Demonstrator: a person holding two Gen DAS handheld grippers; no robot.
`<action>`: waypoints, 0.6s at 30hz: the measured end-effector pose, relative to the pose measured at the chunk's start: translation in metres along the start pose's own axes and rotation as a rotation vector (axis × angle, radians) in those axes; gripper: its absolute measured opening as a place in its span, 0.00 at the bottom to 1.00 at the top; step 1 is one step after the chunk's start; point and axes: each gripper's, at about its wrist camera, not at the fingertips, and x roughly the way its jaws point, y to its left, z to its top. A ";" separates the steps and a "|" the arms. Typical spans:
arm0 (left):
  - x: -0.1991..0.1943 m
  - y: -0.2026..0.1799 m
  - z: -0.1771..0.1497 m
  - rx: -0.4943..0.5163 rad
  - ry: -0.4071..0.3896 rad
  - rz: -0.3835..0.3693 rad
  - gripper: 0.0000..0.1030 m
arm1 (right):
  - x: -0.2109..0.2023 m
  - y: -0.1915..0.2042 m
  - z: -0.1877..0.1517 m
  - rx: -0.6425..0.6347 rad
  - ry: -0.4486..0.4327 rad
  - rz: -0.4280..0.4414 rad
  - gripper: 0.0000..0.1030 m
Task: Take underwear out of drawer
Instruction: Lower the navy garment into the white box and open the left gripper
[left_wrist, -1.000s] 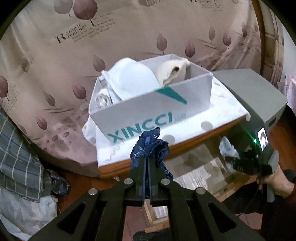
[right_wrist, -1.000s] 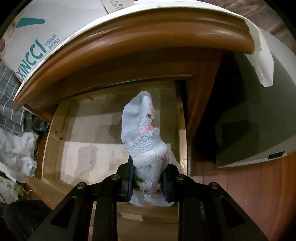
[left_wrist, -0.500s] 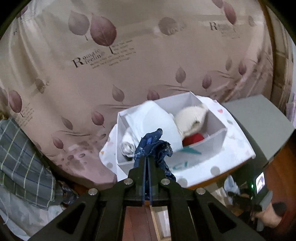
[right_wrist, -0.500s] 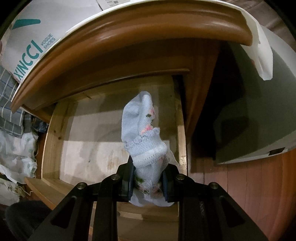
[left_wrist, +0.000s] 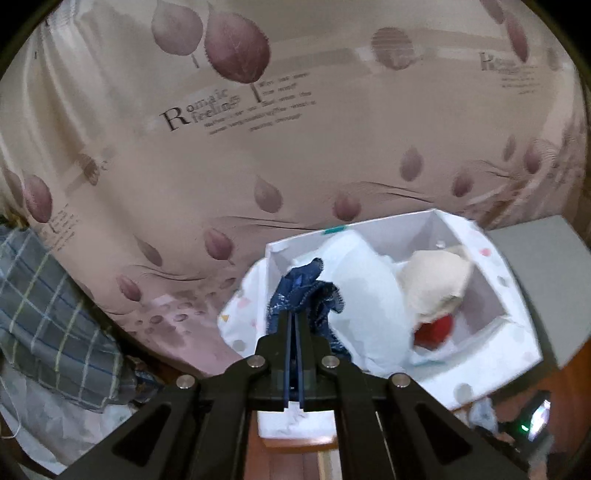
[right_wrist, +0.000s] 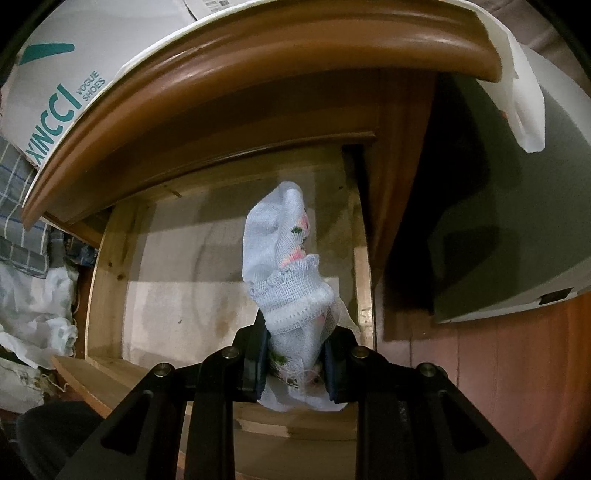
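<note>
The blue underwear (left_wrist: 306, 299) is pinched tight in the left tool (left_wrist: 294, 325), bunched up just past its tips. It hangs above the near left corner of the white box (left_wrist: 495, 284) on the nightstand, so the box lies straight ahead and below. The pale underwear (right_wrist: 284, 266) is pinched in the right tool (right_wrist: 295, 354) and sticks out long past the tips, over the open drawer (right_wrist: 110, 280). The left hand is nearer the box.
</note>
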 end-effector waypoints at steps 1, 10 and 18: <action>0.007 0.000 0.000 0.006 0.007 0.009 0.02 | 0.000 -0.001 0.000 0.003 0.000 -0.001 0.22; 0.071 0.001 -0.019 -0.018 0.125 0.030 0.02 | 0.002 0.000 0.000 0.001 0.007 0.000 0.22; 0.100 0.000 -0.037 -0.033 0.164 0.030 0.01 | 0.002 0.002 0.000 0.002 0.011 -0.003 0.22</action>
